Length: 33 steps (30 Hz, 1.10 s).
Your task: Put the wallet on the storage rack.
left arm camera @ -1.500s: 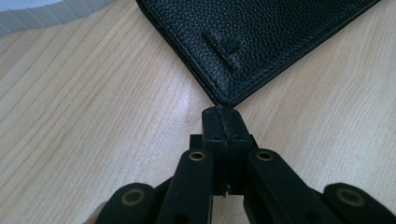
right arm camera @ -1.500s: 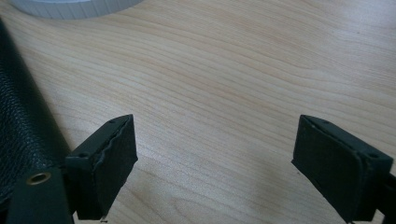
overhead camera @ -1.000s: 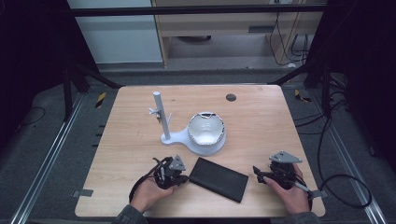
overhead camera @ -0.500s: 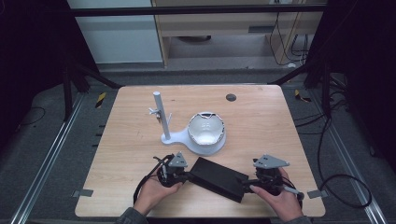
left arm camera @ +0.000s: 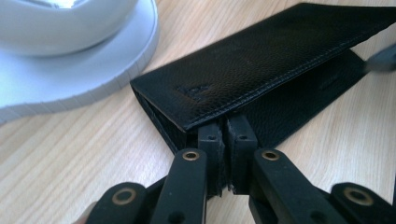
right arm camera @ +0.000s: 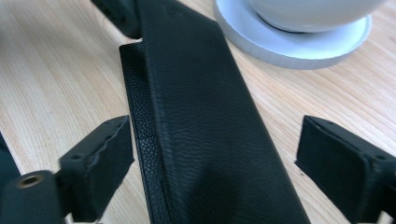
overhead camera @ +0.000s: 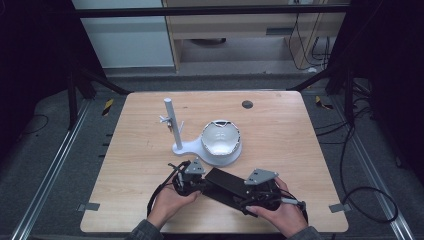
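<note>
The left hand-held gripper (overhead camera: 196, 184) and the right hand-held gripper (overhead camera: 252, 196) are both showing black bodies, each carrying a grey three-cornered plate on top and trailing a black cable. In the left gripper view the jaws are appearing as black linkage arms pinned with brass-coloured rivets and ending in squared black pads with small screw holes. The person is wearing grey sleeves (overhead camera: 145, 232) that are just showing at the wrists.
</note>
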Tool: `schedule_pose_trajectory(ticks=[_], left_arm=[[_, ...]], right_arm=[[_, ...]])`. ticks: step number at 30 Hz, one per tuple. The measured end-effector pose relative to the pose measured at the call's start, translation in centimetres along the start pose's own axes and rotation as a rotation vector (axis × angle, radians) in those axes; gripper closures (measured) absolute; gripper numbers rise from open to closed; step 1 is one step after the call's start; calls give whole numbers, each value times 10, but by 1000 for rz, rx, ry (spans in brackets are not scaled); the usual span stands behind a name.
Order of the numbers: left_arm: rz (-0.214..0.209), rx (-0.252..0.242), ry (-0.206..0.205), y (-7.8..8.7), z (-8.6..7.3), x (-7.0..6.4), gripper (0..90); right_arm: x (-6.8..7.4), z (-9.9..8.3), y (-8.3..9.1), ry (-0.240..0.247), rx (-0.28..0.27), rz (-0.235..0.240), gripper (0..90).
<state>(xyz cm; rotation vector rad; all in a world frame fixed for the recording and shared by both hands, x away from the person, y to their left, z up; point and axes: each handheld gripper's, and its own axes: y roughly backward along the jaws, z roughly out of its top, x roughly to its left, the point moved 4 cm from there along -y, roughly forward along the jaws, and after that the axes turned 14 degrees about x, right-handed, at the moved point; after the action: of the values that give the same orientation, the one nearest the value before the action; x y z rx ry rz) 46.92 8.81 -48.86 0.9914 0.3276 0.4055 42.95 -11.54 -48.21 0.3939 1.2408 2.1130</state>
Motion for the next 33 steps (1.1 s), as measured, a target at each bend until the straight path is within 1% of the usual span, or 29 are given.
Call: schedule_pose_trajectory(ticks=[1, 2, 3, 4, 6, 7, 8, 9, 10, 12, 14, 15, 16, 18, 19, 25, 27, 28, 29, 30, 31, 32, 33], left_arm=[[-3, -3, 1, 0, 1, 0, 857], [-4, -5, 2, 1, 2, 1, 857], [-2, -8, 6, 1, 3, 1, 857], [-2, -8, 6, 1, 3, 1, 857], [-4, -14, 8, 2, 5, 1, 857], [-6, -11, 5, 2, 5, 1, 856], [-6, -11, 5, 2, 5, 1, 857], [-10, -14, 13, 2, 5, 2, 857], [-10, -14, 13, 2, 5, 2, 858], [-12, -14, 13, 2, 6, 3, 858], [-11, -16, 15, 2, 6, 3, 858], [-10, -16, 17, 3, 7, 3, 860], [-10, -16, 17, 3, 7, 3, 860], [-11, -16, 19, 3, 7, 3, 860], [-12, -15, 19, 3, 7, 3, 860], [-13, -13, 20, 3, 7, 3, 860], [-11, -16, 23, 3, 7, 3, 860], [-11, -16, 23, 3, 7, 3, 860], [-14, -20, 26, 4, 8, 3, 859], [-14, -20, 26, 4, 8, 3, 859], [-13, -21, 28, 5, 8, 3, 859], [-13, -21, 28, 5, 8, 3, 857], [-15, -22, 32, 5, 7, 4, 855]], right_arm=[[-1, 3, -4, 11, 19, -11, 167], [-1, 3, -4, 11, 19, -11, 167], [-2, 6, -8, 23, 39, -19, 186], [-2, 7, -9, 29, 46, -23, 200], [-2, 9, -10, 32, 53, -22, 209], [-3, 12, -11, 42, 66, -30, 219], [-3, 12, -11, 42, 66, -30, 219], [-4, 14, -11, 54, 82, -42, 234], [-4, 14, -11, 54, 82, -42, 234], [-4, 16, -12, 66, 104, -48, 249], [-4, 17, -12, 70, 106, -50, 251], [-4, 19, -13, 79, 120, -57, 262], [-4, 19, -13, 79, 120, -57, 262], [-3, 20, -14, 85, 128, -56, 268], [-3, 20, -16, 93, 142, -58, 275], [-2, 22, -21, 105, 165, -67, 291], [-2, 23, -22, 112, 176, -69, 332], [-2, 23, -22, 112, 176, -69, 332], [-1, 23, -24, 122, 188, -70, 369], [-1, 23, -24, 122, 188, -70, 369], [0, 24, -25, 133, 199, -76, 420], [0, 24, -25, 133, 199, -76, 420], [1, 23, -27, 149, 207, -94, 479]])
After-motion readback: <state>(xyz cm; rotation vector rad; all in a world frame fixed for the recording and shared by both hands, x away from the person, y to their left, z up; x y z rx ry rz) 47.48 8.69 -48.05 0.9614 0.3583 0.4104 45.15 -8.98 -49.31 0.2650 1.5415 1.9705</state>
